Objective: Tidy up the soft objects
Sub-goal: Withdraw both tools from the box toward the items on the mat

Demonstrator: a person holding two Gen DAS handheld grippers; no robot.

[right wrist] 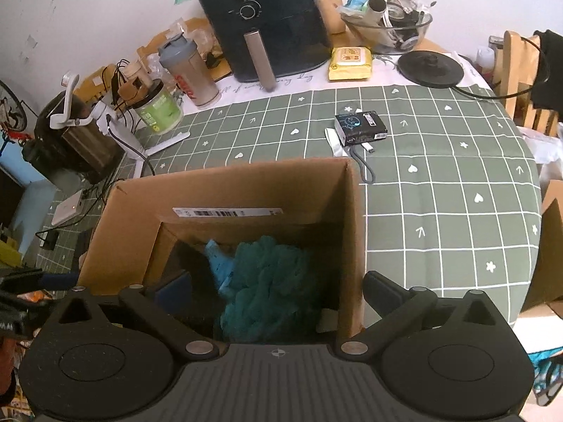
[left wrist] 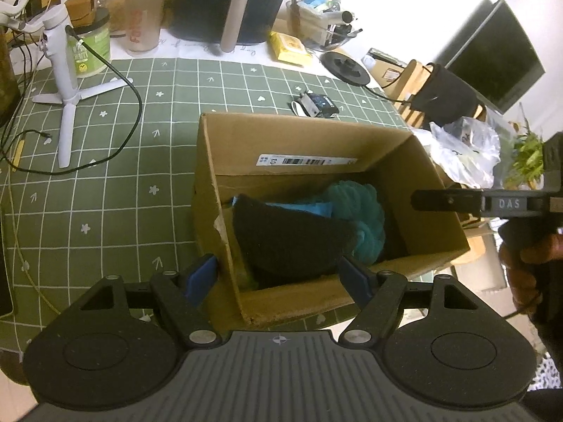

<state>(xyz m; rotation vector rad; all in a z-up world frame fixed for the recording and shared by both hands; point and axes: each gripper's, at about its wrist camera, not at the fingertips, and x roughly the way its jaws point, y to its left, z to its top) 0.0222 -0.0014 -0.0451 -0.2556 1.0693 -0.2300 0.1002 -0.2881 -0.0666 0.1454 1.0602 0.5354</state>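
Soft objects are sitting inside the open cardboard box [left wrist: 397, 176] at the centre of both views: we see a black fabric piece [left wrist: 292, 239] low in the left wrist frame, a fluffy teal bundle [left wrist: 359, 211] just to its right and touching it, and a strip of light blue cloth [left wrist: 302, 208] peeking out between them. From the right wrist view the teal bundle [right wrist: 271, 281] fills the middle of the box [right wrist: 218, 193], with the light blue cloth [right wrist: 220, 263] at its left edge.

We have the left gripper [left wrist: 281, 276] spread wide at the bottom of its frame, its blue pads [left wrist: 200, 276] straddling the near wall of the box and nothing between them. The right gripper [right wrist: 278, 293] is likewise spread apart and empty, one finger inside the box on the left, the other outside the right wall. It also shows at the right edge of the left wrist view [left wrist: 485, 204], level with the box rim.

The box stands on a green checked tablecloth [right wrist: 440, 190]. Beyond it, upper centre, a dark air fryer [right wrist: 267, 21]; to its right a yellow packet [right wrist: 350, 63]; a small black box [right wrist: 359, 128] lies on the cloth, and a white tripod [left wrist: 67, 81] stands upper left in the left view.
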